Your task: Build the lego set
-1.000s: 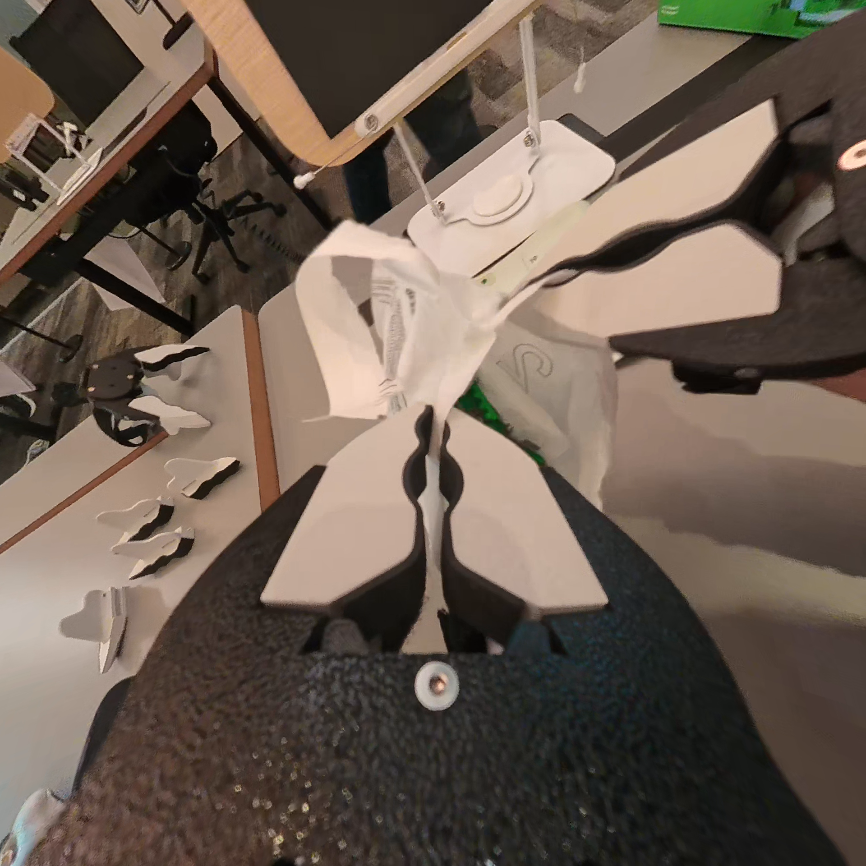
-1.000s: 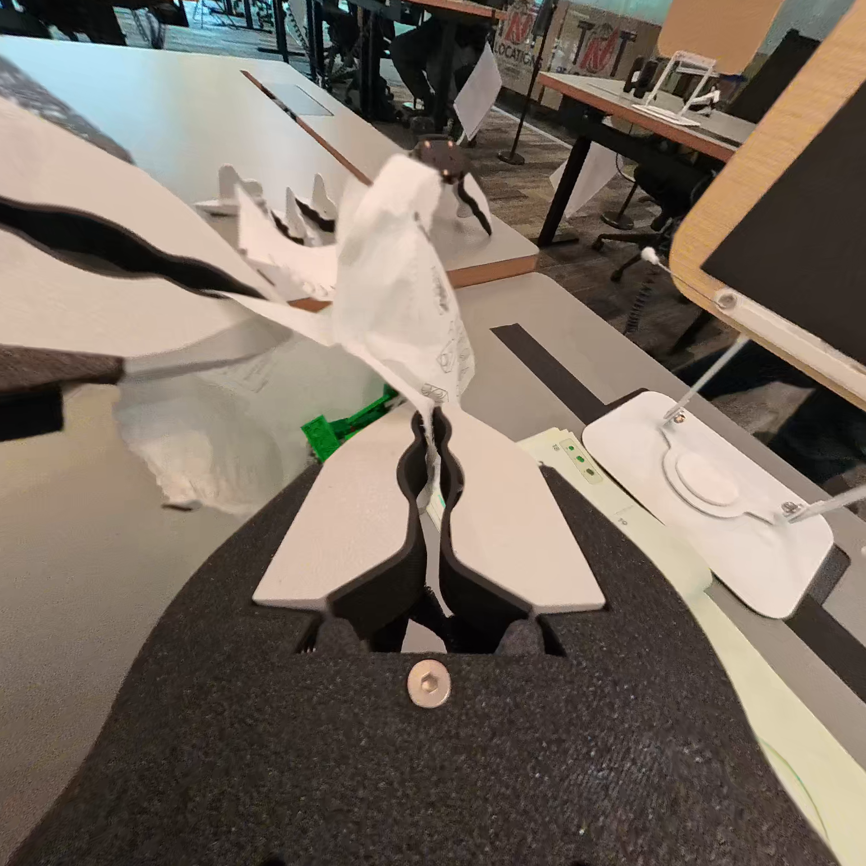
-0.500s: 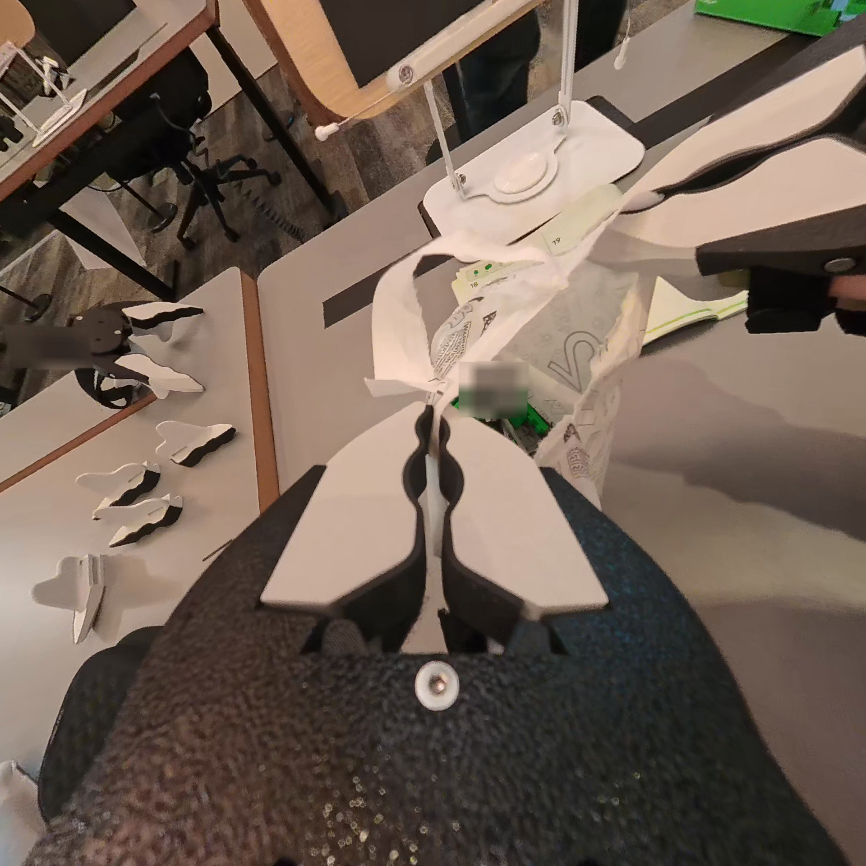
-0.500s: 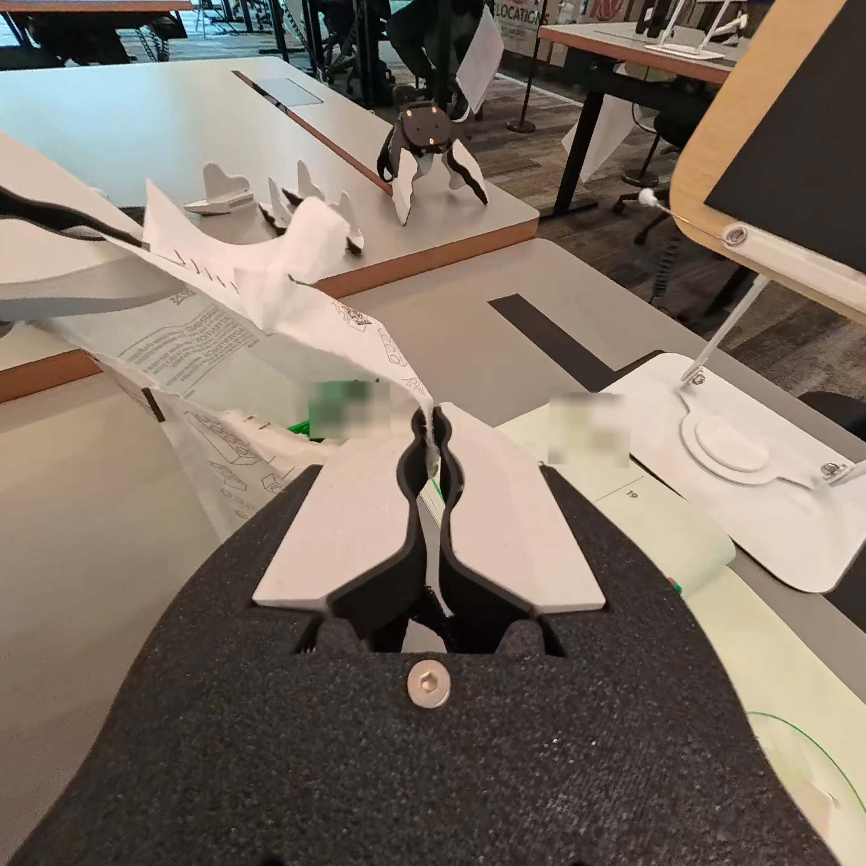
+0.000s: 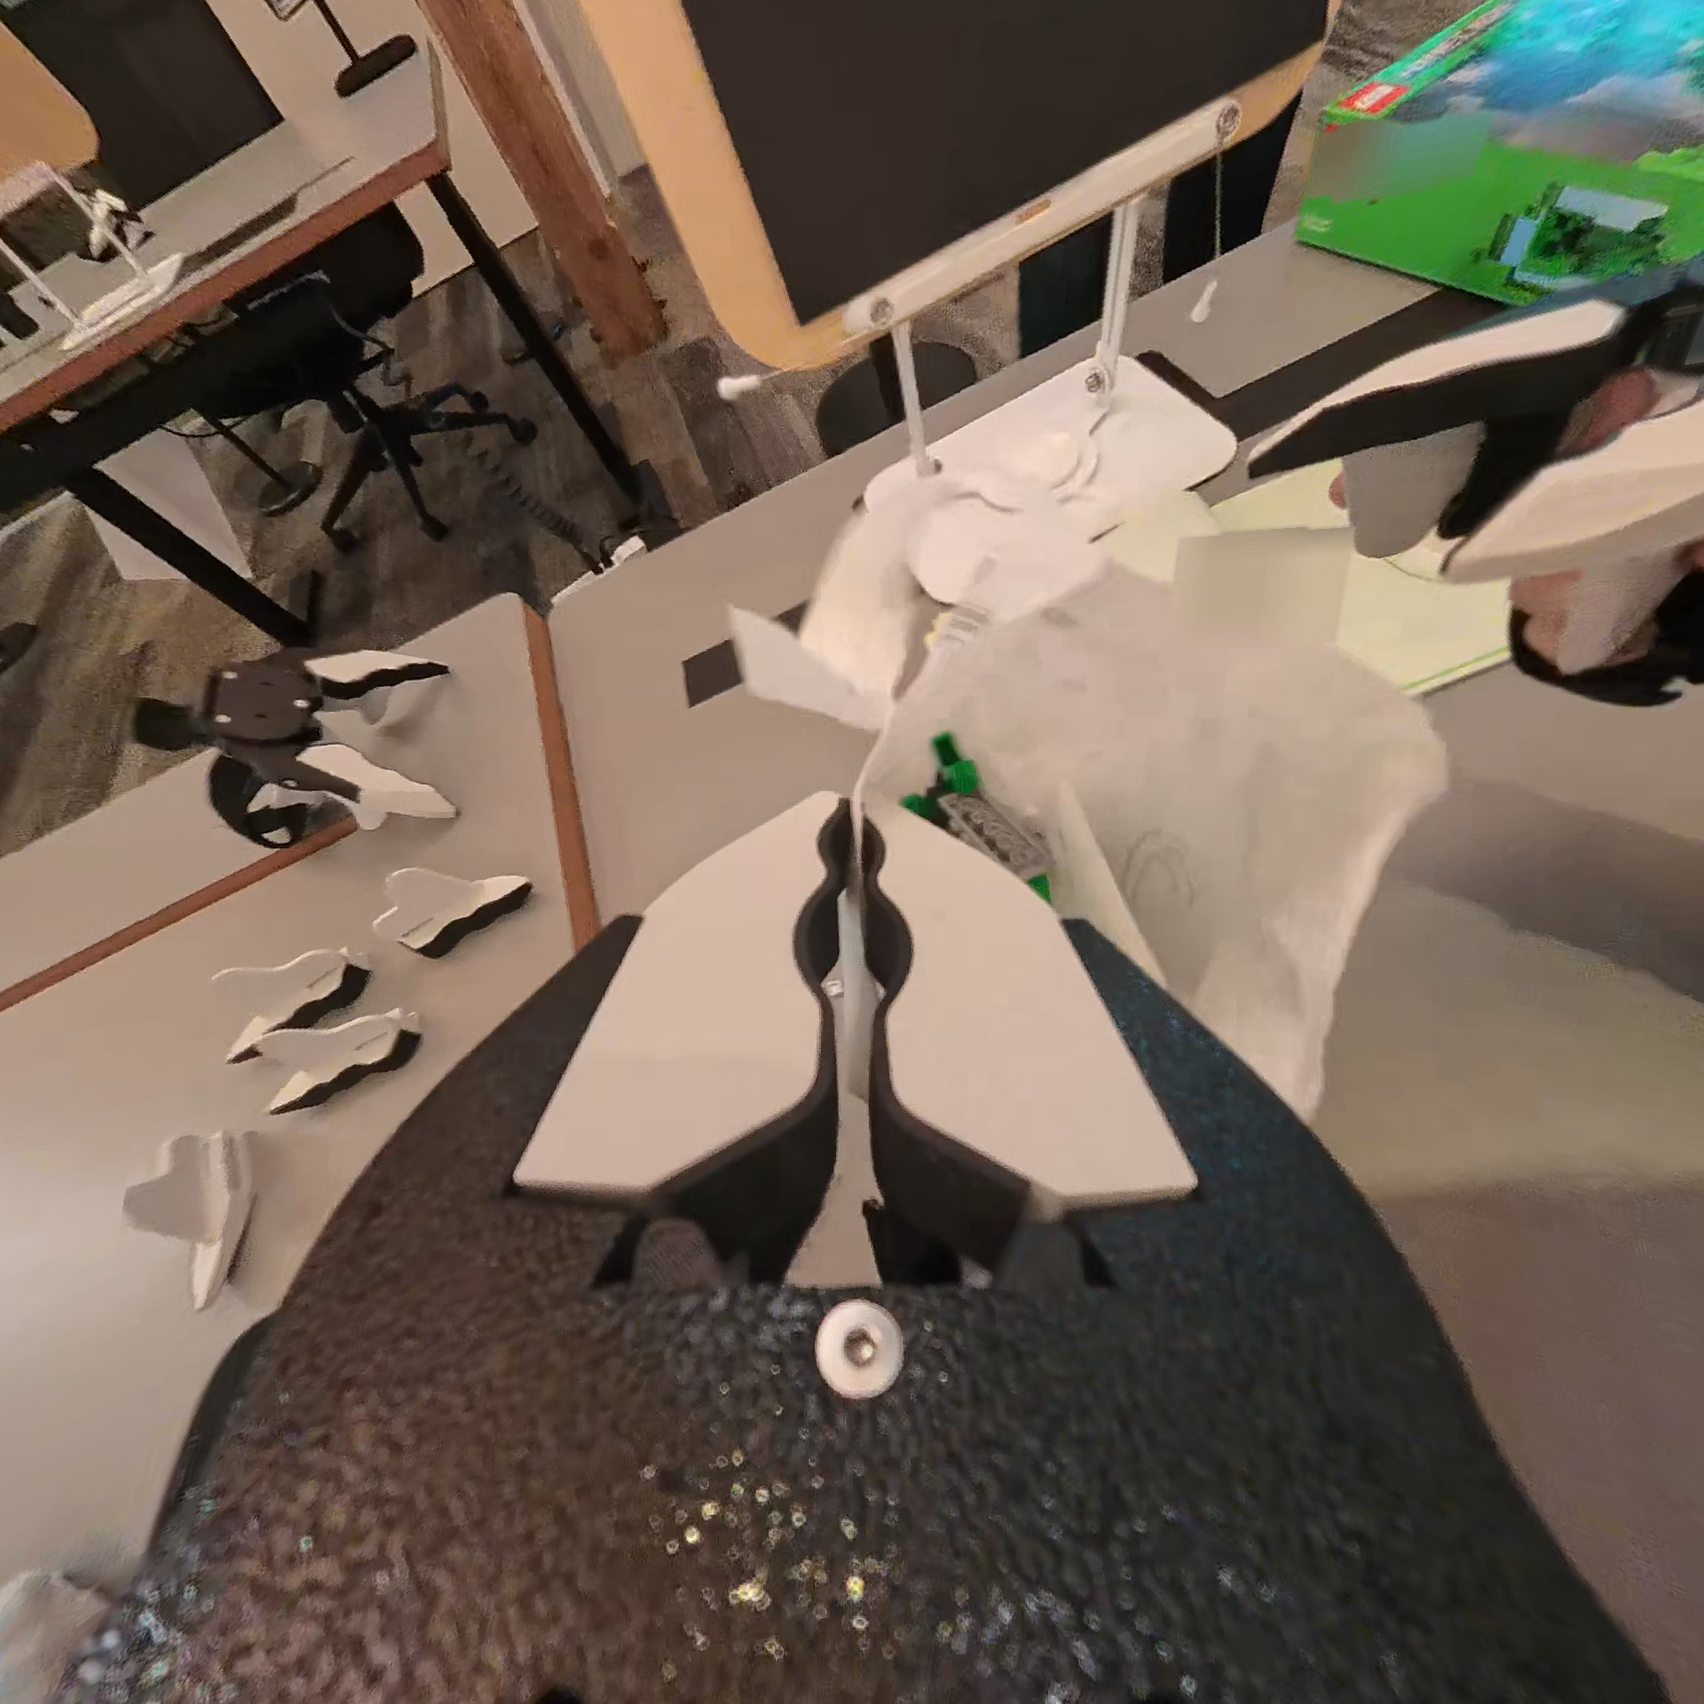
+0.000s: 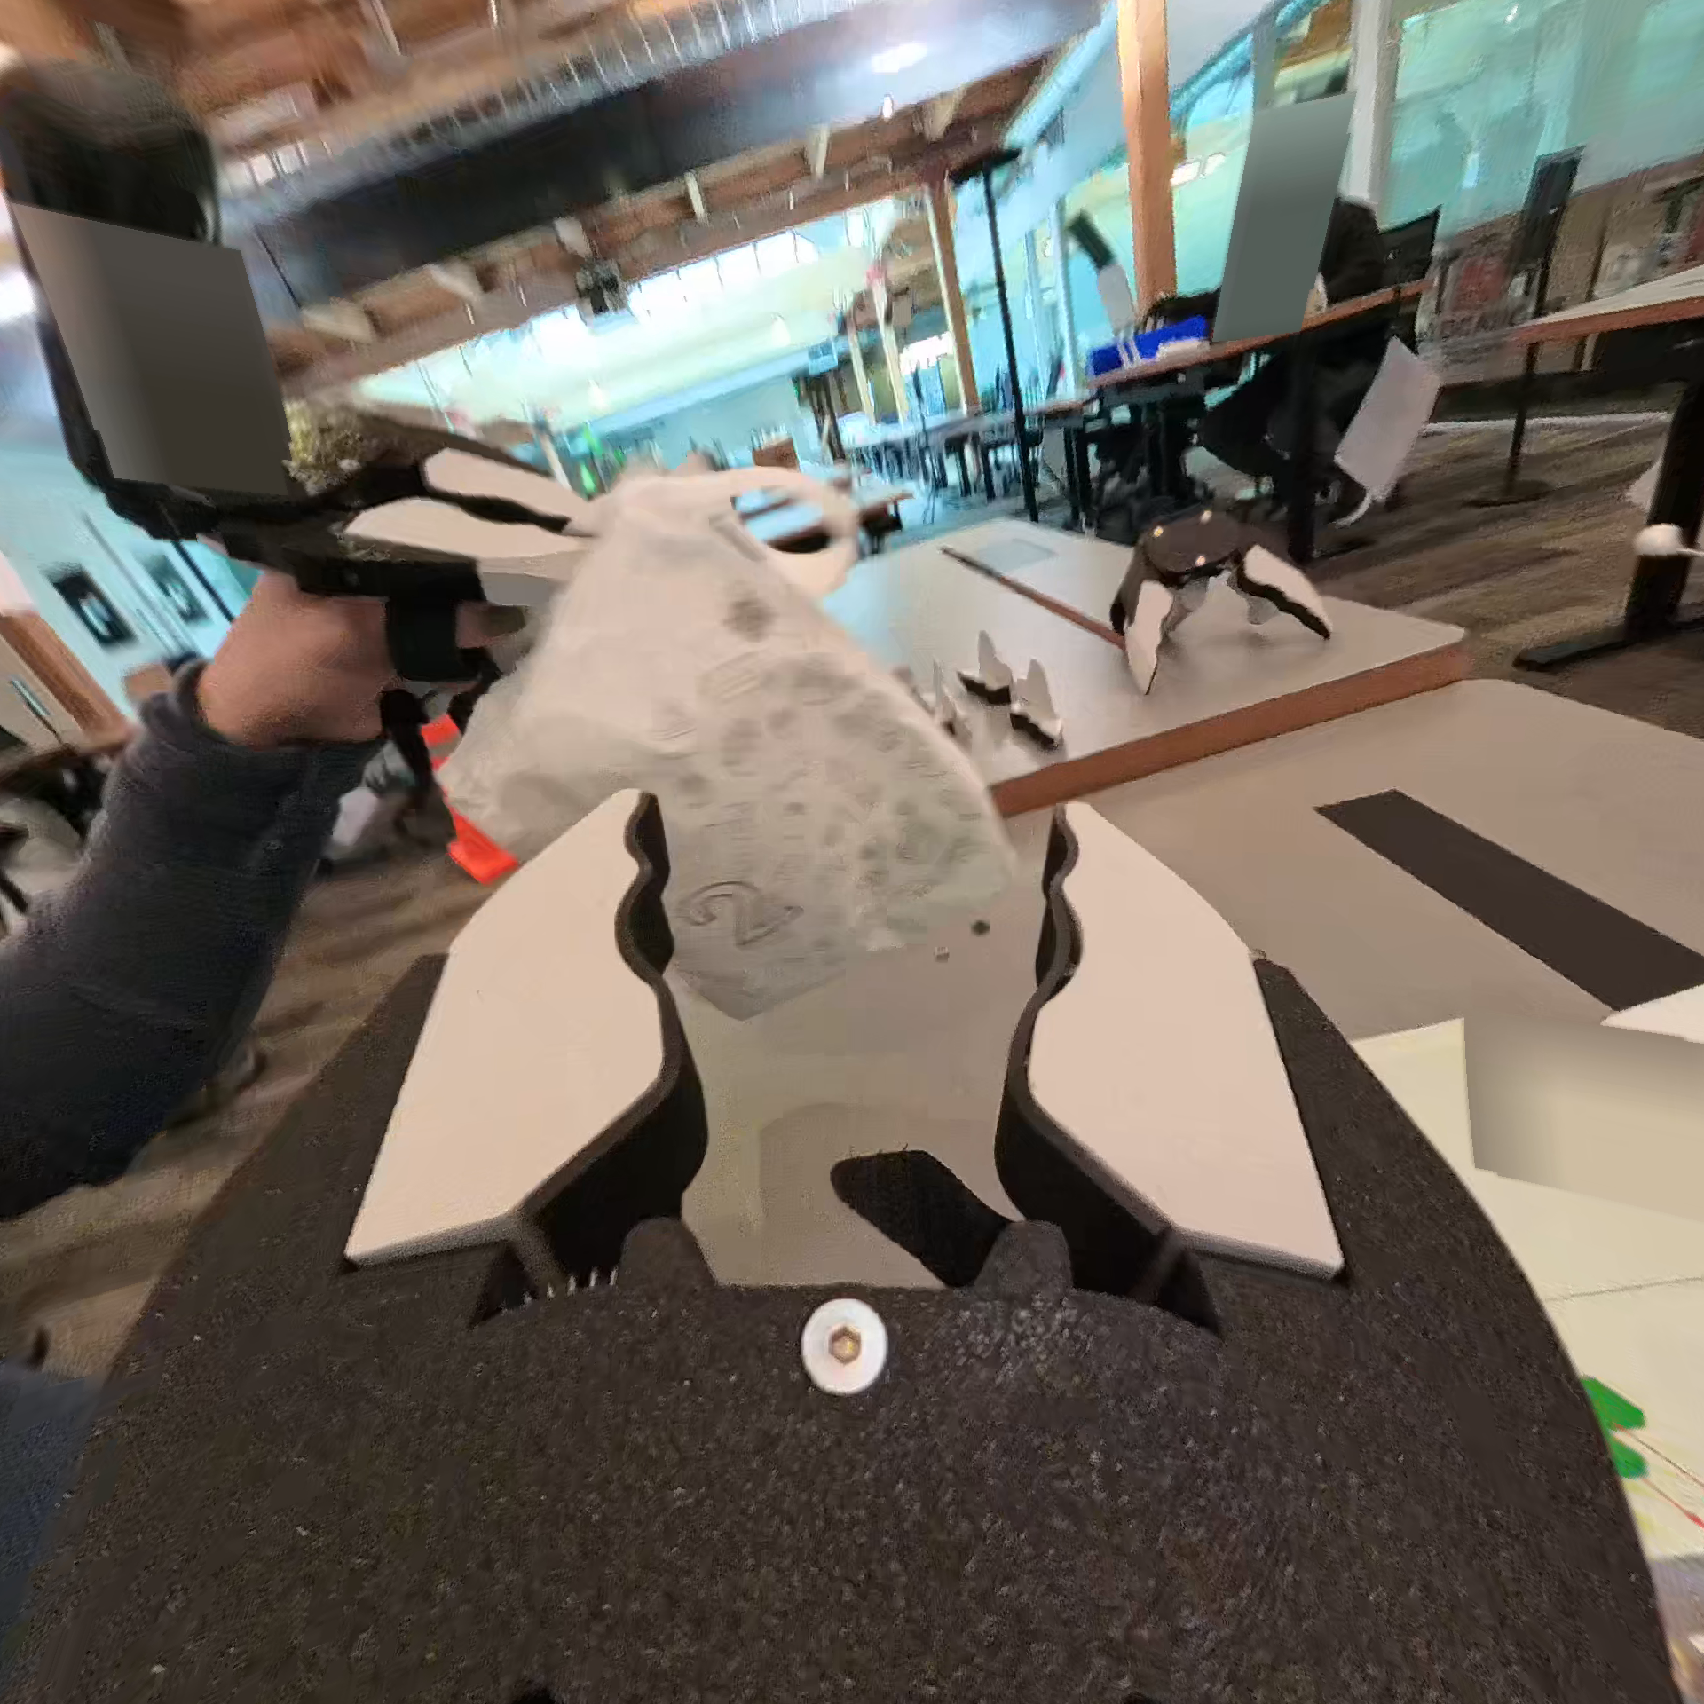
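Two handheld grippers [image 5: 853,821] [image 6: 853,830], one paper bag [image 5: 1199,784], one green box [image 5: 1512,184], four loose spare fingers [image 5: 452,899], one spare gripper [image 5: 277,728].

This is an open-plan office used as a robotics workspace. In the right wrist view, rows of desks [image 6: 968,433] run back under exposed timber beams [image 6: 645,212] and glass walls across the upper frame. In the left wrist view, an office chair [image 5: 369,369] sits under a wood-edged desk [image 5: 230,240] at upper left, on carpet. Spare gripper fingers [image 5: 313,1005] lie on the grey table [image 5: 83,1088] at left, beside a spare gripper head [image 5: 267,719].
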A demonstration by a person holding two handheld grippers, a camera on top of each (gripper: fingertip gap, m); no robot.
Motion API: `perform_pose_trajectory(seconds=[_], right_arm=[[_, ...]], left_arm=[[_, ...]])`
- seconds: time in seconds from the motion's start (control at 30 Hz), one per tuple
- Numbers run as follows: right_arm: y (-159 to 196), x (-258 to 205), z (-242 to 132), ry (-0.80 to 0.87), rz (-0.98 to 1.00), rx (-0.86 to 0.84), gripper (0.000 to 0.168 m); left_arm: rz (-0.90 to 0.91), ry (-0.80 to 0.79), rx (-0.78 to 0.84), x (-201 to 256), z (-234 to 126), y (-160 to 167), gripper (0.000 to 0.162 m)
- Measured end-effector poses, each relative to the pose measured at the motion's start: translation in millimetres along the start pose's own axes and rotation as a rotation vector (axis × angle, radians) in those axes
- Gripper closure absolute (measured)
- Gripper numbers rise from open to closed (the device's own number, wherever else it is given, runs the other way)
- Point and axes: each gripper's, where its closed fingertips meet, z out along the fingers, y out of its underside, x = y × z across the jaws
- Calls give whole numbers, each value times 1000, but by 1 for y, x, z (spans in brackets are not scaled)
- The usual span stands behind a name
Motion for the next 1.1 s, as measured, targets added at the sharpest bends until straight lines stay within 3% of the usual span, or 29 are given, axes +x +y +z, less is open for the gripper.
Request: perform_pose_trajectory(seconds=[0.13, 0.23, 0.3, 0.43, 0.6, 0.8, 1.1], right_arm=[[3, 25, -4, -38, 122, 187, 91], [19, 38, 8, 34, 104, 261, 99], [41, 38, 26, 81, 99, 224, 105], [94, 13, 69, 56, 8, 12, 95], [102, -26, 84, -99, -47, 35, 95], [103, -42, 71, -237, 46, 102, 94], [84, -37, -3, 225, -324, 250, 107]], left_arm=[[20, -39, -14, -23, -20, -12, 162], [41, -123, -24, -42, -36, -16, 162], [35, -168, -17, -51, -48, -16, 162], [-10, -205, 11, -58, -69, -7, 162], [-35, -141, 55, -42, -77, 6, 162], [-2, 12, 100, -14, -69, 2, 162], [60, 182, 183, 13, -36, -24, 162]])
